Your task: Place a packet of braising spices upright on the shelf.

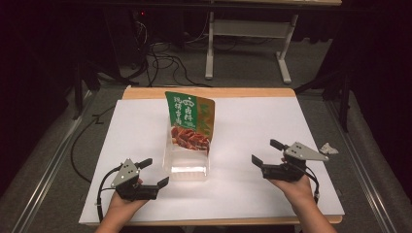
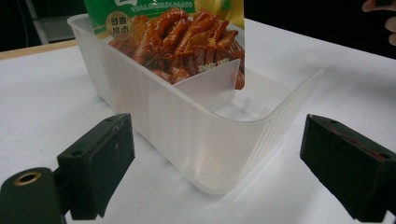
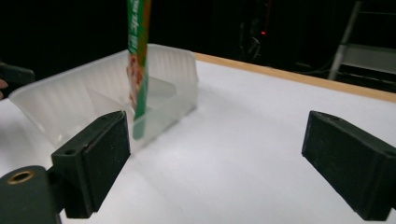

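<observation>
Both matte black, blocky tongs gape with nothing between them: the left gripper (image 1: 152, 172) at seven o'clock and the right gripper (image 1: 265, 151) at four o'clock of the ribbed, translucent plastic container (image 1: 187, 167). Inside it, a glossy green snack pouch (image 1: 190, 121) stands upright mid-table.

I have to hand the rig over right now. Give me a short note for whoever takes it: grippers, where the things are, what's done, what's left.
Left gripper: jaws open, empty, near the tub's near left corner.
Right gripper: jaws open, empty, off to the tub's right, apart from it.
Snack pouch stands upright in the far part of the clear plastic tub at mid-table; a divider crosses the tub in front of it.
Done: the pouch is in the tub and neither gripper holds it.
Left: probably nothing for this pouch; check that it stays standing.
</observation>
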Demonstrator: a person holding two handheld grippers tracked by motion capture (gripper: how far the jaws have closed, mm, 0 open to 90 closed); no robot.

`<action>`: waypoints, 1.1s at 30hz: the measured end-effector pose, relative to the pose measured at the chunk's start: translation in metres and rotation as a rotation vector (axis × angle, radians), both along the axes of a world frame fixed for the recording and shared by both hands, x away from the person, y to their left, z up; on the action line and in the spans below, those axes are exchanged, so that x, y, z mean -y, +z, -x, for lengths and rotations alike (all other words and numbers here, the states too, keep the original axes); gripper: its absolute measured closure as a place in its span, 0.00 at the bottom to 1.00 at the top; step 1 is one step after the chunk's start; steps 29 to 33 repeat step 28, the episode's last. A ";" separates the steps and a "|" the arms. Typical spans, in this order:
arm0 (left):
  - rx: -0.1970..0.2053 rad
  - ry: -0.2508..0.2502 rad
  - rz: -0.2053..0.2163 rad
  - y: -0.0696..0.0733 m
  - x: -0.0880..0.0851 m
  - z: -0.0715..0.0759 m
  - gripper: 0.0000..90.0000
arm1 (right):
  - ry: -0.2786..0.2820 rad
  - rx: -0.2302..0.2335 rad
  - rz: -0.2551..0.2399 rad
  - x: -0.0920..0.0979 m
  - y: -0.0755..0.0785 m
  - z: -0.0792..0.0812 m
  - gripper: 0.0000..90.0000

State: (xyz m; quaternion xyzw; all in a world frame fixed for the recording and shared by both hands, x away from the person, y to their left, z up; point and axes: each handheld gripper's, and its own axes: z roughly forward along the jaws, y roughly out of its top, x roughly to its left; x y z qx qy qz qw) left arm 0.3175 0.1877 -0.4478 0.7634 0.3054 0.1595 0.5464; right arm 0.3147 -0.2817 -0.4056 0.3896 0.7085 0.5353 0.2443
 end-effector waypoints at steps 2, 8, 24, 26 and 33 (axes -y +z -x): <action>-0.002 0.002 -0.002 -0.001 0.000 0.000 0.12 | -0.036 0.003 0.016 0.008 -0.004 0.012 0.08; -0.004 -0.004 -0.005 0.000 0.005 0.001 0.12 | -0.081 0.028 0.021 0.027 -0.020 0.034 0.02; -0.001 -0.013 -0.014 -0.001 0.006 0.001 0.11 | -0.099 -0.010 0.017 0.034 -0.034 0.021 0.02; 0.001 -0.013 -0.013 -0.001 0.006 0.001 0.11 | -0.102 -0.015 0.015 0.034 -0.034 0.022 0.02; 0.001 -0.012 -0.012 -0.001 0.006 0.000 0.11 | -0.099 -0.012 0.015 0.033 -0.034 0.022 0.02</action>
